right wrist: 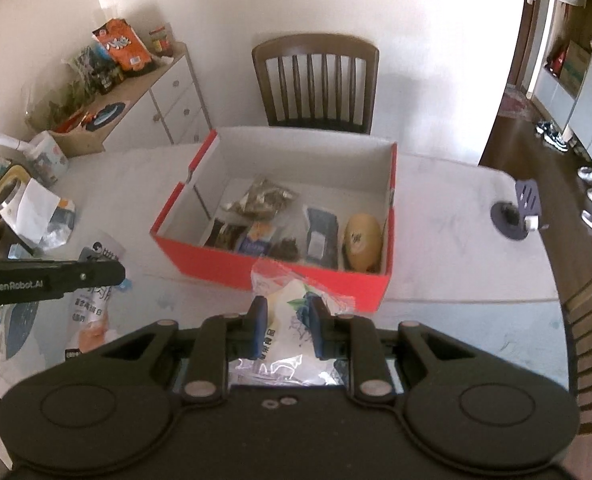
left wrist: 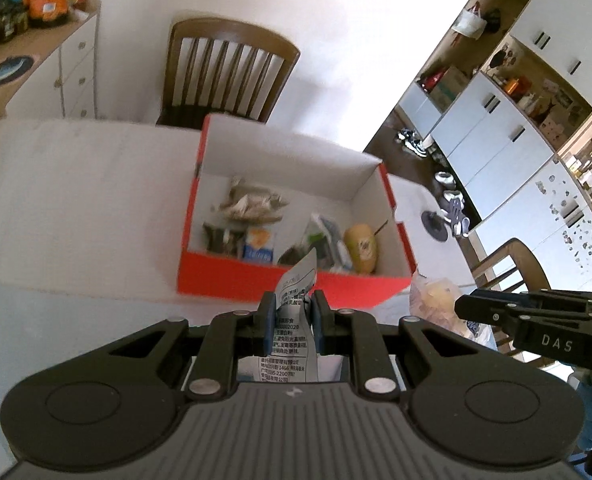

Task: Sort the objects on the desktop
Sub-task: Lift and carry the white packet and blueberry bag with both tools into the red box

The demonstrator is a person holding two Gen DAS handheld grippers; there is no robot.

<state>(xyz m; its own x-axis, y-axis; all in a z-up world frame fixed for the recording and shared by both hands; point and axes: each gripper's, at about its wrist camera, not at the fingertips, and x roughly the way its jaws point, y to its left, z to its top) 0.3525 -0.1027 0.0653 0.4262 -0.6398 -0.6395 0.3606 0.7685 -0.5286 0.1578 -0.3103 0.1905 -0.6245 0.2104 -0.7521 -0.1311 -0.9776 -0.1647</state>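
My left gripper (left wrist: pixel 294 301) is shut on a white and grey printed snack packet (left wrist: pixel 297 276), held above the table in front of the red cardboard box (left wrist: pixel 232 280). My right gripper (right wrist: pixel 288 306) is shut on a clear plastic bag with a blueberry picture (right wrist: pixel 280 280), also lifted just before the red box (right wrist: pixel 216 264). Inside the box lie several packets and a brown oval fruit (right wrist: pixel 361 242). In the right wrist view the left gripper (right wrist: pixel 118 272) shows at the left, its packet (right wrist: pixel 92 304) hanging below. In the left wrist view the right gripper (left wrist: pixel 461 307) shows at the right with its bag (left wrist: pixel 435 300).
The white table (right wrist: pixel 455 264) carries a clutter of wrappers and a roll (right wrist: pixel 28 208) at its left end and a black round stand (right wrist: pixel 511 216) near its right edge. A wooden chair (right wrist: pixel 315 84) stands behind the box. A cabinet (right wrist: pixel 160 96) holds snacks. Another chair (left wrist: pixel 507 264) is at the right.
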